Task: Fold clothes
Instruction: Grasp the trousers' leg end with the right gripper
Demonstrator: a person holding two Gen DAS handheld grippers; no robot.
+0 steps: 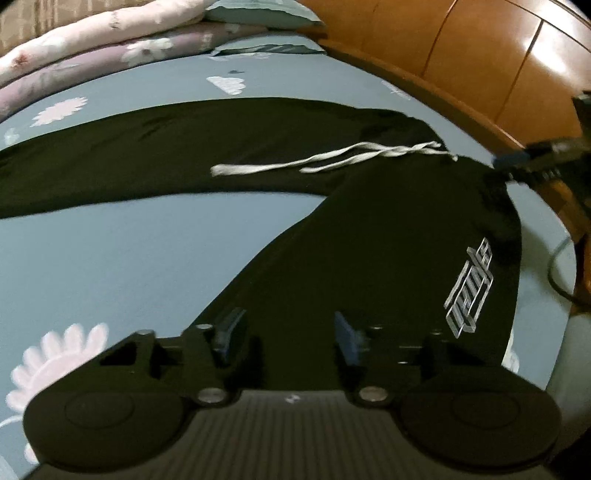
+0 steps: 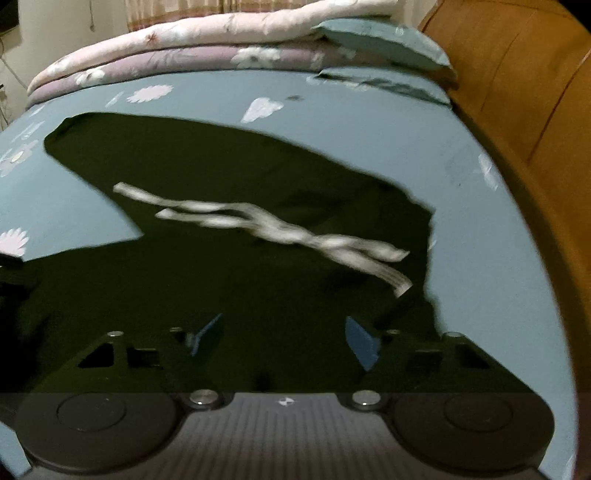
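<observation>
Both claws gape empty over the black trousers (image 1: 369, 240), left gripper (image 1: 288, 332) and right gripper (image 2: 284, 339), and a careless pinch could snag the drawstring (image 2: 258, 221) and skew the fold.

The pants (image 1: 258, 147) are black, with a light grey string (image 1: 325, 158) and grey letters (image 1: 469, 291). The bed sheet (image 1: 129, 251) is blue-grey with pale pink and white flowers. At its far edge lie a pink blanket (image 2: 207, 29) and a purple flowered one (image 2: 192, 61). The headboard (image 2: 517, 92) is orange-brown wood.
</observation>
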